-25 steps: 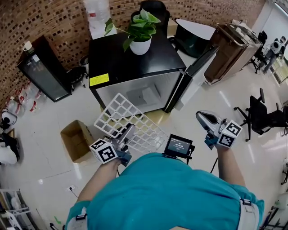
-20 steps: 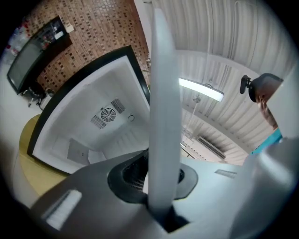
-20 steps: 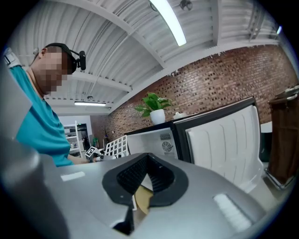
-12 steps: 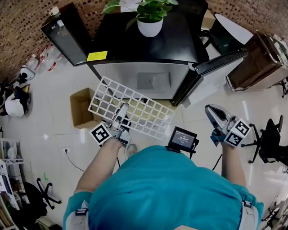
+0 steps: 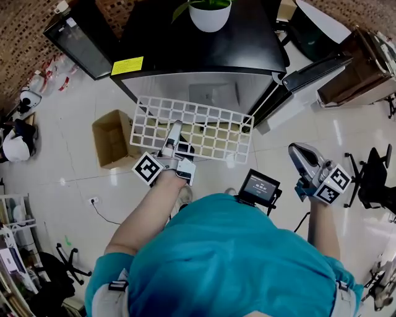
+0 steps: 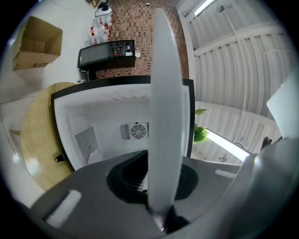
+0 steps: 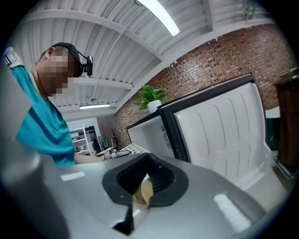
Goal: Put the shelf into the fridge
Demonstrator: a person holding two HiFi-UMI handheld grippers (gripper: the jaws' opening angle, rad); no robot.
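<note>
Black-cased compact fridge [image 5: 204, 49], white inside: stood on the floor, its cavity open toward the person. A green plant in a white pot [image 5: 209, 13] is carried on its top.

Black fridge door [image 5: 312, 62], white-lined: swung wide to the right, well clear of the cavity.

White wire-grid shelf [image 5: 204, 127]: held roughly level outside the fridge, its far edge apparently just short of the cavity mouth. A second ago it was carried slanted, one corner leading. It is now squared to the opening and brought closer. In the left gripper view it is seen edge-on, with the cavity's back wall faced straight behind it. Alignment for sliding in is judged largely achieved, and insertion is judged still outstanding. No ledge to seat it on can be made out.

Brown cardboard box [image 5: 112, 137]: open, on the floor left of the shelf.

Left gripper [image 5: 176, 130]: fingers clamped on the shelf's near edge.

Right gripper [image 5: 298, 153]: held aside, well apart from the shelf, fingers drawn together with nothing gripped.
</note>
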